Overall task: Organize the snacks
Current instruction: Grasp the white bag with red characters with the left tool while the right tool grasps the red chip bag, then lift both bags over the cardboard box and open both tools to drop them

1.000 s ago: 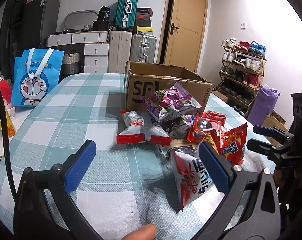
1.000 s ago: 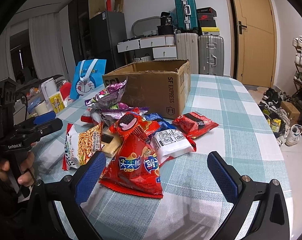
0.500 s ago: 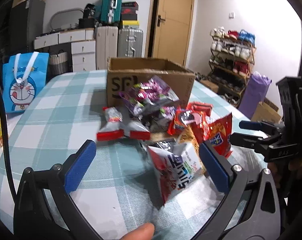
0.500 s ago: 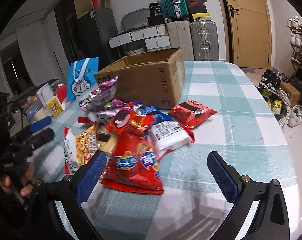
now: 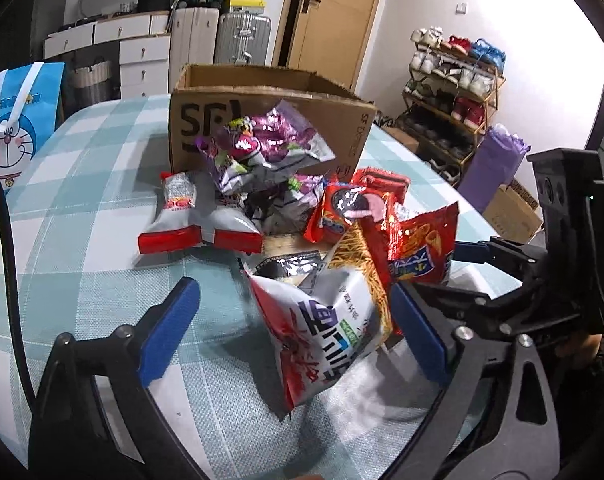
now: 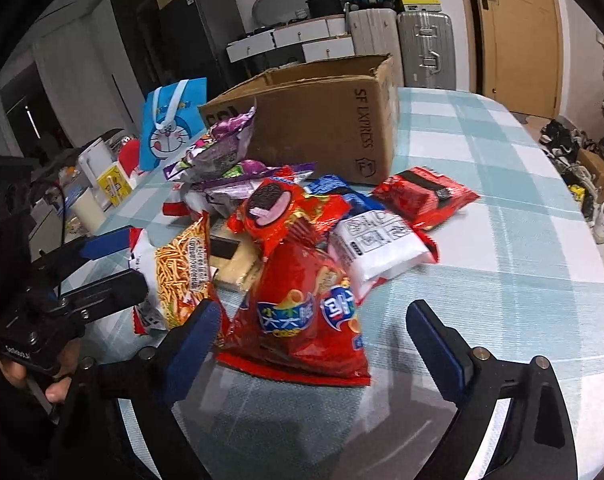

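A pile of snack bags lies on the checked tablecloth in front of an open cardboard box (image 5: 261, 120), which also shows in the right wrist view (image 6: 322, 120). My left gripper (image 5: 297, 336) is open, its jaws either side of a white and red noodle-snack bag (image 5: 326, 328), apart from it. That bag also shows in the right wrist view (image 6: 181, 276). My right gripper (image 6: 322, 344) is open, its jaws astride a red chip bag (image 6: 306, 312), not touching. The red chip bag shows in the left wrist view too (image 5: 422, 248). Purple bags (image 5: 261, 152) lean on the box.
A blue Doraemon bag (image 5: 13, 120) stands at the table's far left. A white cup (image 6: 86, 210) and yellow box (image 6: 113, 182) sit at the left edge. Suitcases (image 5: 221, 36), drawers and a shoe rack (image 5: 454, 92) stand beyond the table.
Both grippers have moved forward toward the pile. The noodle-snack bag now sits between the left jaws and the red chip bag between the right jaws. Both stay open.
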Available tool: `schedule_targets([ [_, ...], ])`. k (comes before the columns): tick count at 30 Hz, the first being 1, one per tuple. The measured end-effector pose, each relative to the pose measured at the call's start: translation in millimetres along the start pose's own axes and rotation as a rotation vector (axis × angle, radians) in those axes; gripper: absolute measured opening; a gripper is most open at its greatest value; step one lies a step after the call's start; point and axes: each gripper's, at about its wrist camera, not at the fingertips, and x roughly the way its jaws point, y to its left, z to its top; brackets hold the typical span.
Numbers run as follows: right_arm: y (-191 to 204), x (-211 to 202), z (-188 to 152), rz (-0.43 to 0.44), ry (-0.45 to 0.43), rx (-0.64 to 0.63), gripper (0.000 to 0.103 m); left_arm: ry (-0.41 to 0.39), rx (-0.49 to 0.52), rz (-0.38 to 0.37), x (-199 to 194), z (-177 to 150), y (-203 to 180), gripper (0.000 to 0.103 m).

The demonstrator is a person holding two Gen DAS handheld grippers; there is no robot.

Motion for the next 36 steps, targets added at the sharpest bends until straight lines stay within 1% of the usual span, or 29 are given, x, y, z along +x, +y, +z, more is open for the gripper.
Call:
schedule_targets([
  [1, 1, 2, 0, 0.007, 0.011, -0.001, 0.095, 0.007, -0.002, 0.004, 3, 0, 0, 0.088],
  [3, 2, 6, 0, -0.005, 0.018, -0.003, 0.093, 0.029, -0.012, -0.008, 9, 1, 0, 0.086],
  [5, 1, 8, 0, -0.004, 0.033, 0.002, 0.091, 0.035, -0.019, -0.025, 13, 3, 0, 0.082],
  [6, 1, 9, 0, -0.002, 0.042, 0.004, 0.089, 0.039, -0.02, -0.036, 15, 3, 0, 0.08],
  [7, 1, 11, 0, 0.004, 0.047, 0.006, 0.087, 0.048, -0.027, -0.052, 18, 4, 0, 0.079],
  [9, 1, 12, 0, 0.025, 0.049, 0.014, 0.085, 0.068, -0.041, -0.089, 22, 5, 2, 0.071],
  [11, 1, 13, 1, 0.029, 0.052, 0.015, 0.083, 0.077, -0.054, -0.114, 27, 5, 2, 0.068],
  [15, 3, 14, 2, 0.041, 0.052, 0.013, 0.074, 0.08, -0.061, -0.122, 34, 3, 2, 0.064],
  [17, 4, 14, 2, 0.037, 0.051, 0.003, 0.072, 0.077, -0.06, -0.124, 37, 4, 2, 0.062],
  [18, 5, 14, 2, 0.046, 0.051, 0.002, 0.068, 0.076, -0.061, -0.126, 34, 4, 1, 0.056],
  [19, 5, 14, 1, 0.056, 0.051, 0.003, 0.064, 0.072, -0.061, -0.132, 34, 4, 1, 0.053],
  [22, 5, 11, -2, 0.068, 0.046, 0.003, 0.059, 0.057, -0.063, -0.135, 29, 2, 2, 0.046],
  [28, 1, 2, -11, 0.082, 0.021, 0.012, 0.054, 0.022, -0.062, -0.157, 7, -3, 10, 0.04],
  [36, -2, -19, -18, 0.079, -0.033, 0.018, 0.053, -0.006, -0.05, -0.151, -8, -7, 9, 0.036],
])
